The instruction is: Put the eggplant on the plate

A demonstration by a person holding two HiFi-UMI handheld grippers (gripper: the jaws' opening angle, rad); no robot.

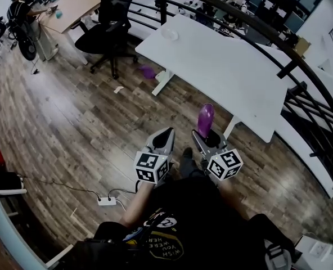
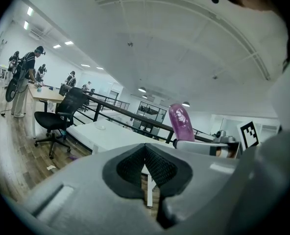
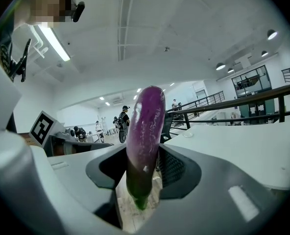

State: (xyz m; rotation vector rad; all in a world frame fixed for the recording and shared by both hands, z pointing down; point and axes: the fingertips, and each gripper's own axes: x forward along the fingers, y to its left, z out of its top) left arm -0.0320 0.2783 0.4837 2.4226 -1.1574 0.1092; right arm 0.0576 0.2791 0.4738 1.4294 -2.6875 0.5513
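A purple eggplant [image 1: 206, 118] stands upright between the jaws of my right gripper [image 1: 203, 135], which is shut on its lower part. In the right gripper view the eggplant [image 3: 145, 136] fills the gap between the pads [image 3: 172, 166], green stem end pointing down. My left gripper [image 1: 166, 135] hovers just left of it, shut and empty, its pads [image 2: 157, 166] meeting at the tips. A small white plate [image 1: 170, 34] lies at the far left end of the white table [image 1: 228, 72], well ahead of both grippers. From the left gripper view the eggplant [image 2: 180, 123] shows to the right.
A black office chair [image 1: 106, 30] stands left of the table, with a small purple thing [image 1: 148, 72] on the wood floor near the table leg. A dark railing [image 1: 290, 55] runs behind the table. A power strip [image 1: 107, 201] lies on the floor at lower left. A person [image 1: 20, 10] works far left.
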